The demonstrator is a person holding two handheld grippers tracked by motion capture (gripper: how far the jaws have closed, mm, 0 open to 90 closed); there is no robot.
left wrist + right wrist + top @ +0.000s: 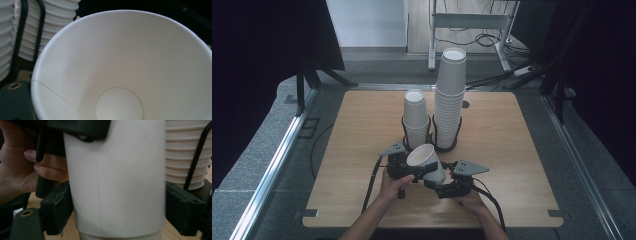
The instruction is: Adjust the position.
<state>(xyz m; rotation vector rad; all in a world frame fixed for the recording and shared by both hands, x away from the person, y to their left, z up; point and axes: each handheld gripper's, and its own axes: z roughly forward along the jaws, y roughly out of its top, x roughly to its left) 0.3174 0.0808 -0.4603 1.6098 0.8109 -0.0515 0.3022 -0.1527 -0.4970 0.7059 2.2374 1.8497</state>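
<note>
Wooden table [362, 150], both hands low, jaws flanking tilted paper cup [427, 161]

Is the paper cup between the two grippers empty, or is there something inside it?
Empty. The left gripper view looks straight into the paper cup, and its white wall and round bottom are bare. In the high view it is tilted, mouth up and away.

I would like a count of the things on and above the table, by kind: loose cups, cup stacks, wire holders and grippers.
Loose paper cup: 1
Cup stacks, short stack and tall stack: 2
Black wire holders, short stack's holder and tall stack's holder: 2
Grippers, left gripper and right gripper: 2
Total: 7
</note>
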